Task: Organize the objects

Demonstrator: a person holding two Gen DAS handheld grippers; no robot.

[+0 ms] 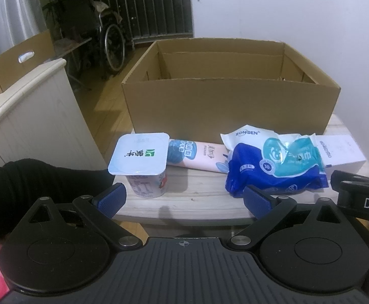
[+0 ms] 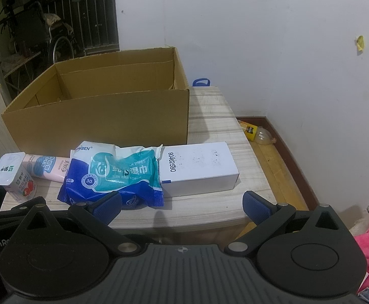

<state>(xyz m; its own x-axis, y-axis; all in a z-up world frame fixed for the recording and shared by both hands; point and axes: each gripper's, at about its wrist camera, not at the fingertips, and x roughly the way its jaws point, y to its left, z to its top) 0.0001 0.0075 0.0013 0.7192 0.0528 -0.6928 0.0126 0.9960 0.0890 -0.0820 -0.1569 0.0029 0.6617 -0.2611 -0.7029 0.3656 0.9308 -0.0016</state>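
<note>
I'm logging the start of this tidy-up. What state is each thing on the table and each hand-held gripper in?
Cardboard box: open at the top, nothing visible inside.
Yogurt cup: upright, foil lid sealed.
Pink tube: lying flat.
Wet wipes pack: crumpled, lying partly over the white box.
White box: closed, lying flat.
Left hand-held gripper: open, empty.
Right hand-held gripper: open, empty.

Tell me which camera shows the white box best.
The right wrist view: the white box shows its whole top, printed number and front side. In the left wrist view only its far end peeks out behind the wipes pack.
</note>
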